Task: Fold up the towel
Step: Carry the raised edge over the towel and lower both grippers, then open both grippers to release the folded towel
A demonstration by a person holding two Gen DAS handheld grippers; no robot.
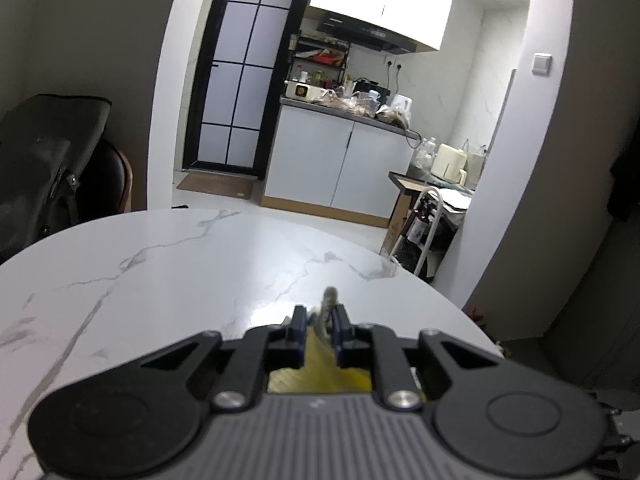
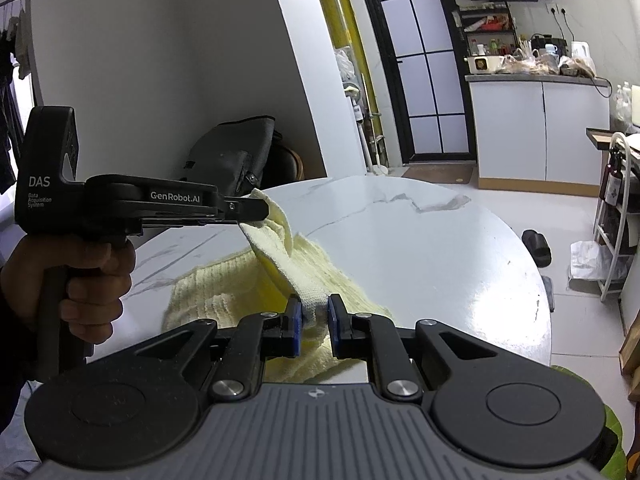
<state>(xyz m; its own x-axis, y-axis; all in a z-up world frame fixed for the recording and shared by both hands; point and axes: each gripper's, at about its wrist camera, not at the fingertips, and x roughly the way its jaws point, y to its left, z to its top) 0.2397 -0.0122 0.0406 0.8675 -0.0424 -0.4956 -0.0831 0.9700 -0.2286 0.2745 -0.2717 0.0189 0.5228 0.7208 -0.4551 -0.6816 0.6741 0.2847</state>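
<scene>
**Two grippers pinch one yellow towel above a round marble table**

One round white marble table [image 2: 420, 248] fills the middle of both views and serves as the landmark. Beyond its far edge stands one black-framed glass door [image 2: 424, 60], and to the right of that door one kitchen counter [image 2: 536, 78] crowded with small items. Behind the table's left rim sits one dark bag [image 2: 236, 152] on a chair.

One pale yellow towel [image 2: 224, 288] lies bunched on the near left part of the table, with two of its corners lifted off the surface.

Two handheld grippers are present. The left gripper [image 2: 256, 210], held by one hand [image 2: 92, 276], hovers over the table's left side with its fingers clamped on a raised towel corner; in its own camera the left gripper [image 1: 319, 320] shows a strip of cloth squeezed between nearly closed fingers. The right gripper [image 2: 314, 312], at the table's near edge, has its two blue-padded fingers [image 2: 294, 320] pressed against another fold of the towel.

One black slipper [image 2: 536, 246] lies on the floor past the table's right rim.
</scene>
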